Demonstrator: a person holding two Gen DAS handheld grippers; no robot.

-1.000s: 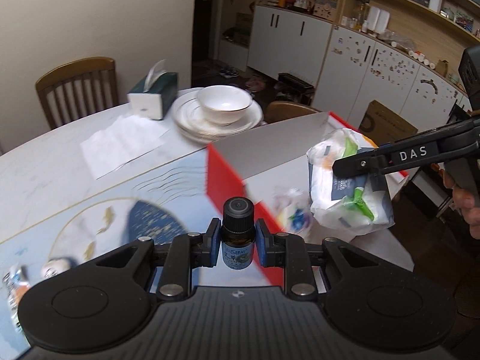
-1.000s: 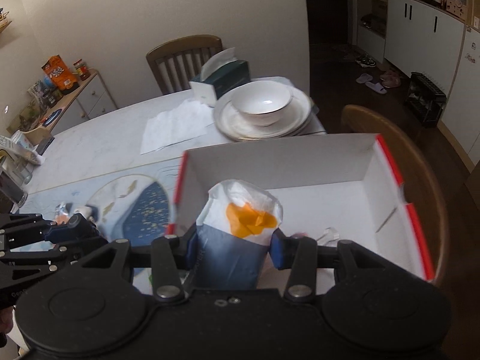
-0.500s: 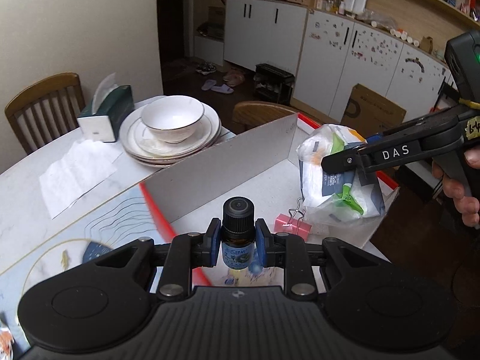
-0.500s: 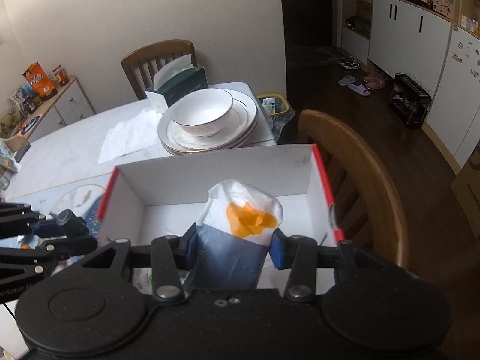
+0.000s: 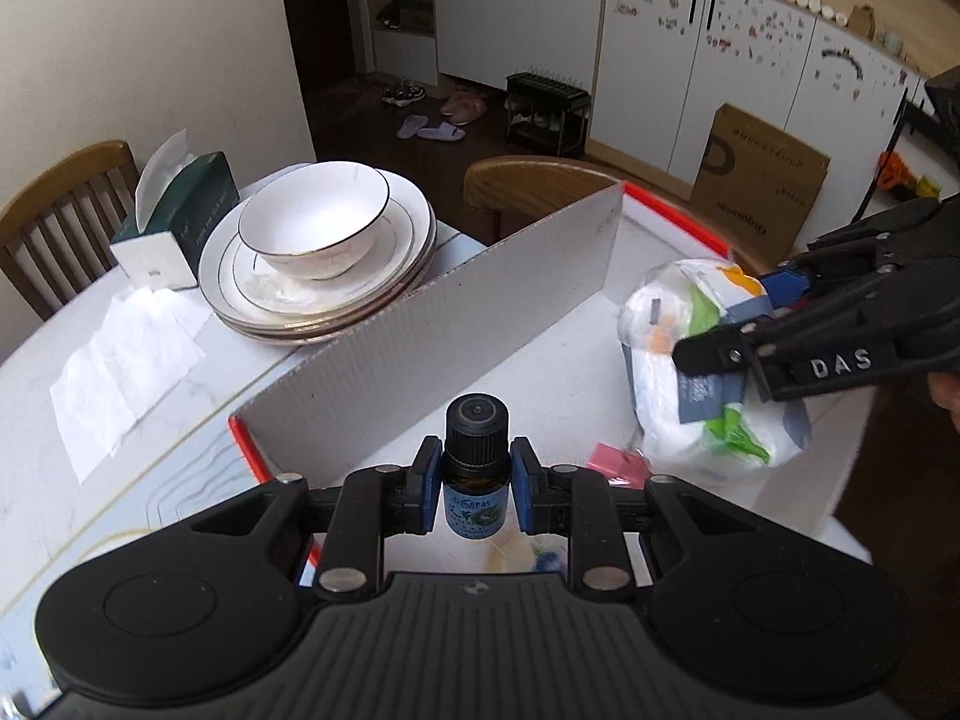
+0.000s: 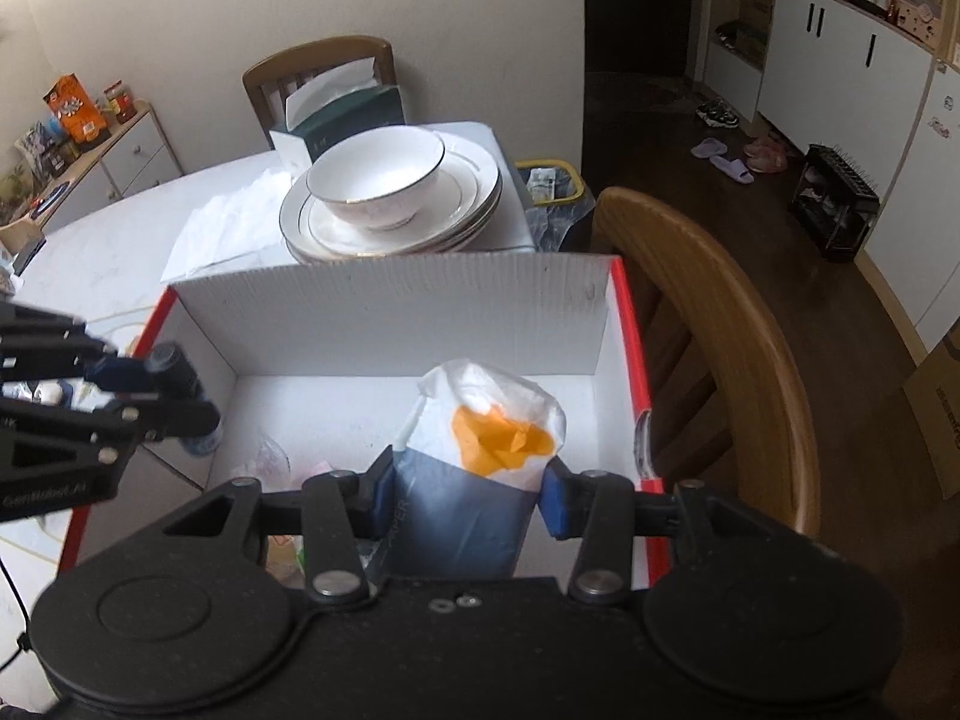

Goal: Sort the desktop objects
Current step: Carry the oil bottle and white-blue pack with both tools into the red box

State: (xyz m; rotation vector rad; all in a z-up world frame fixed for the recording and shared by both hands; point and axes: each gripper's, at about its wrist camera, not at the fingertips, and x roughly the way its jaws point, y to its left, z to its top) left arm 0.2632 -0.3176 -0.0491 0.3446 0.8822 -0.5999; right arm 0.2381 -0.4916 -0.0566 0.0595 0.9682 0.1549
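My left gripper is shut on a small dark bottle with a black cap and a blue label, held upright over the near left corner of the white box with red edges. My right gripper is shut on a soft tissue pack, white with an orange patch and a grey-blue band, above the box floor. In the left wrist view the tissue pack hangs at the right in the right gripper. A pink binder clip lies in the box.
Stacked white plates with a bowl stand behind the box, beside a green tissue box and a loose paper napkin. A wooden chair back curves close along the box's right side. Another chair stands at the far table edge.
Both grippers have carried their loads from beside the box to over its inside. The box now fills the lower half of both views and the blue placemat has slid out to the left.
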